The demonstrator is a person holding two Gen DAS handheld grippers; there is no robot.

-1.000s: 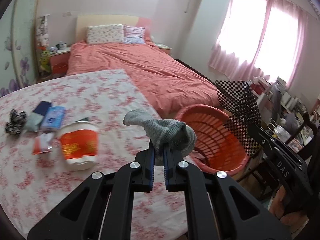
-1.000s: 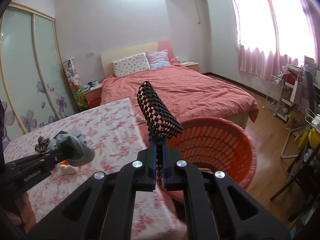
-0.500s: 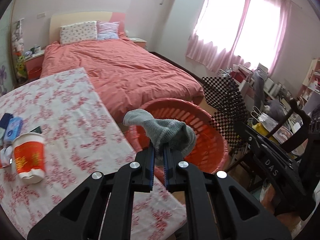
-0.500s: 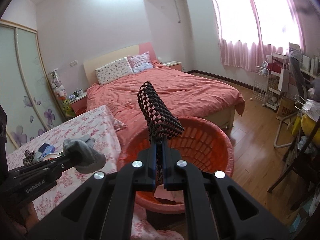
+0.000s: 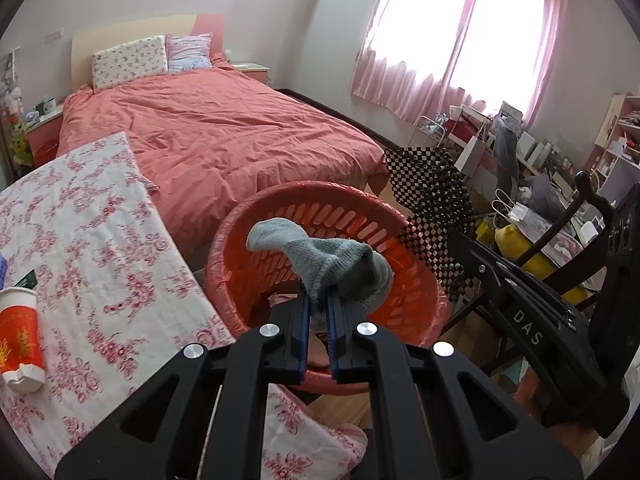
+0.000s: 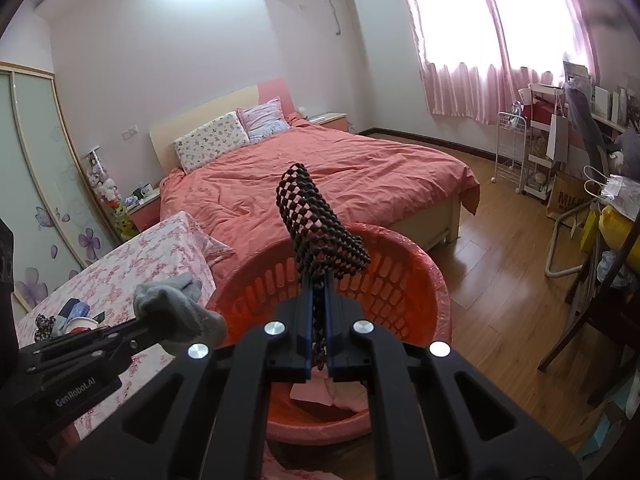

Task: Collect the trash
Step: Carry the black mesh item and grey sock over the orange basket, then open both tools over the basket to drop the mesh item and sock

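My left gripper (image 5: 317,312) is shut on a grey sock (image 5: 328,264) and holds it over the red basket (image 5: 304,208), which stands on the floor beside the table. My right gripper (image 6: 319,320) is shut on a black-and-white checkered cloth (image 6: 320,236) above the same basket (image 6: 400,280). The checkered cloth also shows at the right of the left wrist view (image 5: 432,192), and the sock at the left of the right wrist view (image 6: 176,312). Pink scraps (image 6: 320,394) lie in the basket's bottom.
A table with a floral cloth (image 5: 100,240) lies to the left, with a red-and-white paper cup (image 5: 20,340) on its side and small items (image 6: 60,320). A bed with a coral cover (image 5: 224,136) lies beyond. A dark chair (image 5: 580,216) and cluttered shelves (image 6: 560,148) stand at the right.
Both grippers have swung right from over the table to above the red basket, each still holding its item. The basket now fills the middle of both views.
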